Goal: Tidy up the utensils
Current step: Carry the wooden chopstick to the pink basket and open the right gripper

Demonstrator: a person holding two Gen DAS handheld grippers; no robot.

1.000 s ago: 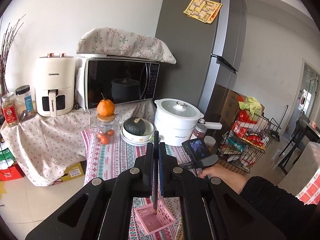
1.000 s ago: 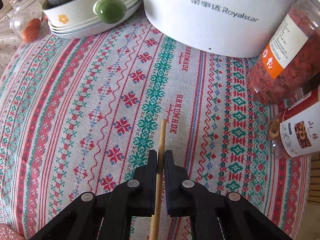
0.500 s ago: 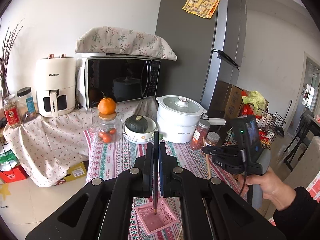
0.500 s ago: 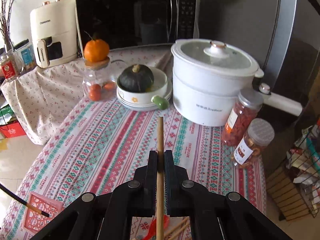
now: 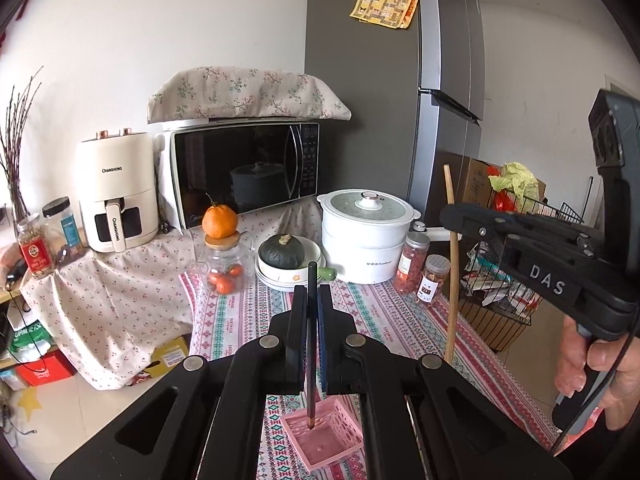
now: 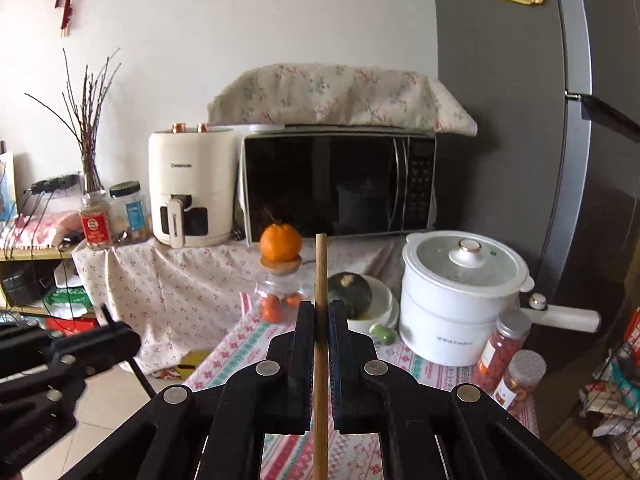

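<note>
In the left wrist view my left gripper [image 5: 312, 292] is shut on a dark chopstick [image 5: 311, 344]. The stick stands nearly upright with its lower tip inside the small pink basket [image 5: 349, 424] on the patterned tablecloth. To the right, a hand [image 5: 592, 364] holds my right gripper [image 5: 450, 216] high above the table, shut on a wooden chopstick [image 5: 452, 280] that hangs almost vertical. In the right wrist view the right gripper [image 6: 321, 312] clamps the same wooden chopstick [image 6: 321, 272]. The left gripper [image 6: 120, 336] shows at the left edge there; the basket is hidden.
At the back of the table stand a white electric pot [image 5: 366, 236], stacked bowls with a green squash [image 5: 286, 254], a glass jar topped by an orange [image 5: 222, 272] and two snack jars [image 5: 416, 260]. A microwave [image 5: 244, 172], an air fryer and a fridge are behind. A wire rack [image 5: 500, 312] stands at the right.
The right gripper rose from just above the tablecloth to high beside the left gripper, carrying the wooden chopstick upright. The left gripper and its dark chopstick stayed almost in place over the basket.
</note>
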